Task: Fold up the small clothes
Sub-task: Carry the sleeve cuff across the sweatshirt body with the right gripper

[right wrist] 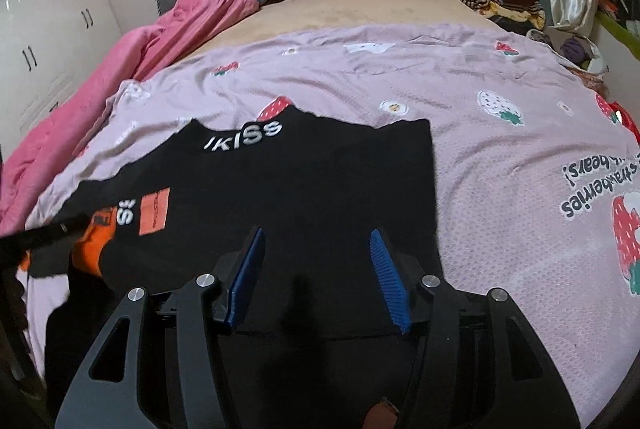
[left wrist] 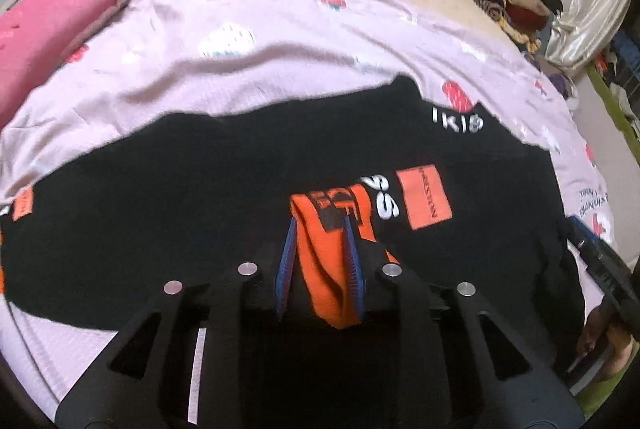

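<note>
Two views, same bed. Lilac strawberry-print sheet point(right wrist: 500, 157) covers most of it, black garment point(right wrist: 280, 189) spread flat on top. Only right wrist view shows white wardrobe doors point(right wrist: 48, 41). Left gripper point(left wrist: 320, 225) pinched on garment's orange part point(left wrist: 328, 269). Right gripper point(right wrist: 318, 241) over black fabric, fingers apart, nothing between.
</note>
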The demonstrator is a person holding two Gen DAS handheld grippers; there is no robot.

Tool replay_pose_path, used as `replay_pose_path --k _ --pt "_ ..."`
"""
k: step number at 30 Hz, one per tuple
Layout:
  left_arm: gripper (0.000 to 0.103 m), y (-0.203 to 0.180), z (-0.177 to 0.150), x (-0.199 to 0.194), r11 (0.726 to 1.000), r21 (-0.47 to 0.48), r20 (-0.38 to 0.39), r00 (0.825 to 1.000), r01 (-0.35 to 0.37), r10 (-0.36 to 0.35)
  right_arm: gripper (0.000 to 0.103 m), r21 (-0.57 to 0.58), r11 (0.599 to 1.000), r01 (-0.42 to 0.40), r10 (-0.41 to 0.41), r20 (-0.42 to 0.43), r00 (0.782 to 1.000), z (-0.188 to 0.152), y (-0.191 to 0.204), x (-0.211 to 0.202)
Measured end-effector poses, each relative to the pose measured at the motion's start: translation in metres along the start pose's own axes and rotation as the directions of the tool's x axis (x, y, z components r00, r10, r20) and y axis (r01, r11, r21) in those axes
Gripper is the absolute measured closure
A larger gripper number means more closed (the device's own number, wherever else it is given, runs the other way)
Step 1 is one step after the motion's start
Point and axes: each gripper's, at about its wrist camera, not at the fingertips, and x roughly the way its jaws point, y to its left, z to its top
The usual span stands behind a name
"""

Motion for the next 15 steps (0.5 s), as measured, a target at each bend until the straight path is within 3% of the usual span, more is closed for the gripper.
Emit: replay_pose_path --k 3,6,10,15 --pt "0.088 -0.016 0.001 -0.009 0.999 0.036 0.033 0.999 0.028 -0.029 0.050 -0.032 0.999 -0.020 0.020 -0.026 0.999 -0.002 0.009 0.006" --pt "0.086 -0.035 -0.007 0.004 0.995 0.089 -0.008 0.999 0.041 -0.040 0.047 -0.067 0.997 -0.029 0.025 -0.055 0.998 -0.004 0.018 0.011" --pt "0.085 -0.028 -0.022 0.035 0.997 0.074 -0.093 0.996 -0.006 0.013 0.044 -0.084 0.996 -0.004 -0.005 -0.104 0.995 -0.009 0.018 0.020" --pt "0.083 -0.018 -0.025 0.028 0.998 0.063 -0.071 0.997 0.011 -0.007 0.043 -0.055 0.998 0.026 -0.034 -0.147 0.989 -0.016 0.006 0.030"
